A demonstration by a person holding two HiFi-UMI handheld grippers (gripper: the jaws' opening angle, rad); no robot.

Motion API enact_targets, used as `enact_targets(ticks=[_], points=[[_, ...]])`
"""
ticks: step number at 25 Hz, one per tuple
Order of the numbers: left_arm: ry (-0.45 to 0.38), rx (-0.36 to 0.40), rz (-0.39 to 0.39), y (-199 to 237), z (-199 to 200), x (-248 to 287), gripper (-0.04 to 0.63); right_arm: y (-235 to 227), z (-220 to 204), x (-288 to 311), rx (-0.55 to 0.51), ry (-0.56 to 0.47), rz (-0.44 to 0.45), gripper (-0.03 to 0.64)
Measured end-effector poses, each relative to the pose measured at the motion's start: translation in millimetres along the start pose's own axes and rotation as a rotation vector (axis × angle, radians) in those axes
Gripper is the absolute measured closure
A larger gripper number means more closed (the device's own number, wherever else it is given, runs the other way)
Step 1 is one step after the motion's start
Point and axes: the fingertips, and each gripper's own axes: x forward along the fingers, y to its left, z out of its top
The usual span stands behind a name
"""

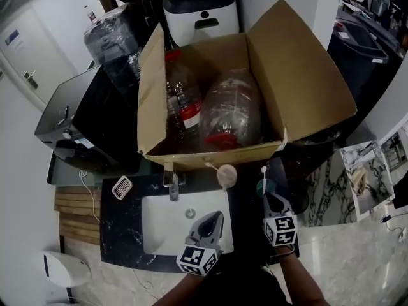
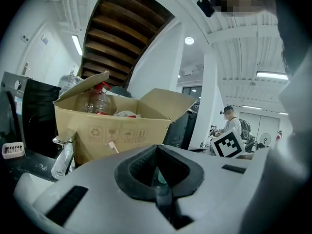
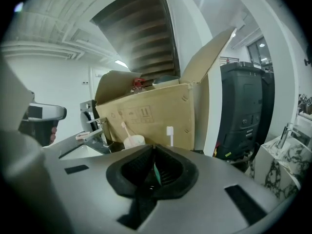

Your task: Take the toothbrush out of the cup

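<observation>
A beige cup stands on the dark counter just in front of the cardboard box, and a pale toothbrush leans out of it to the left. To its right a white toothbrush stands upright in a teal cup. My right gripper sits just below that teal cup, jaws shut and empty. Over the sink's right part, my left gripper is also shut and empty. The right gripper view shows the beige cup and the white toothbrush ahead.
A large open cardboard box holding plastic bottles fills the counter behind the cups. A white sink with a faucet lies to the left. A black appliance stands further left. A person stands far off.
</observation>
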Motion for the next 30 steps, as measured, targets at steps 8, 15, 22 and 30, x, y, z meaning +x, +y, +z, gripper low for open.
enact_targets(ticks=[8,15,22,30], points=[[0.010,0.001,0.042,9.0,-4.0,9.2,0.572,-32.2,-3.6,48.8,0.009,0.029,-0.007,0.534],[0.023,-0.016,0.085,22.0,-9.2,8.9,0.572,-44.5,-9.1,80.0,-0.012,0.071,-0.001,0.517],[0.034,-0.021,0.114,32.0,-10.9,4.7,0.571,-42.2,-13.0,93.6,-0.030,0.094,-0.006,0.523],[0.021,-0.030,0.168,43.1,-3.9,-11.4,0.572,-44.8,-10.4,95.3,-0.054,0.089,-0.031,0.580]])
